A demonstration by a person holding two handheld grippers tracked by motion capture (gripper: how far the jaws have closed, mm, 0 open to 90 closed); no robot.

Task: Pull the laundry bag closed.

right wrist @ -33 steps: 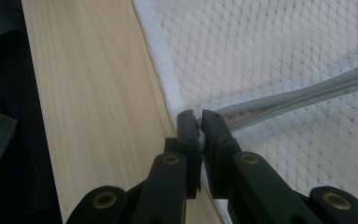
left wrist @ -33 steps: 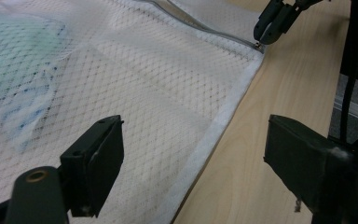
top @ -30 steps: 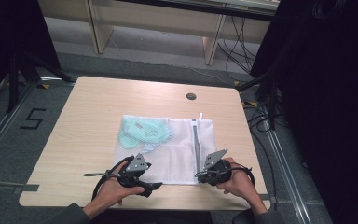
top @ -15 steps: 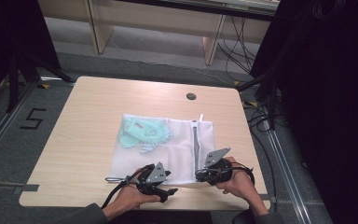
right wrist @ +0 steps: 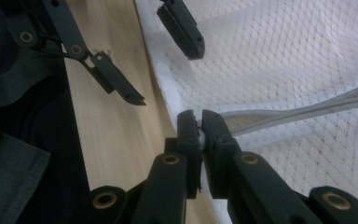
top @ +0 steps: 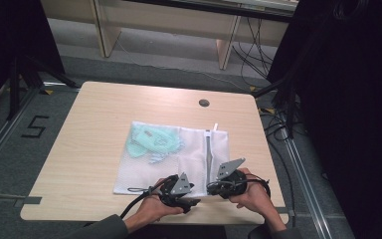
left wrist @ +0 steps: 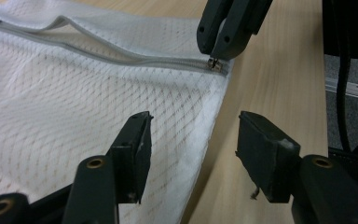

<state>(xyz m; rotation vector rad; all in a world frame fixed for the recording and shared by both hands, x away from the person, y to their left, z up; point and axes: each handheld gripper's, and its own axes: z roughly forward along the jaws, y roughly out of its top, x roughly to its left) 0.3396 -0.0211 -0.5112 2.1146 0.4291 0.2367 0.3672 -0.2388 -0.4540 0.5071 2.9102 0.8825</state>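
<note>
Here the right gripper (right wrist: 200, 122) pinches the zip pull (left wrist: 216, 64) of a limp mesh bag (top: 149, 169). The left gripper (left wrist: 193, 140), jaws half-closed and just narrowing, straddles the bag's corner hem, untouched. Light, floppy fabric; hem and pull look like the surest holds.

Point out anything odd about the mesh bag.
Nothing is damaged or spilled. The mesh bag lies flat on the table, but its zipper gapes part open, one tape bulging up. The right gripper pinches the zipper's pull at the near corner.
</note>
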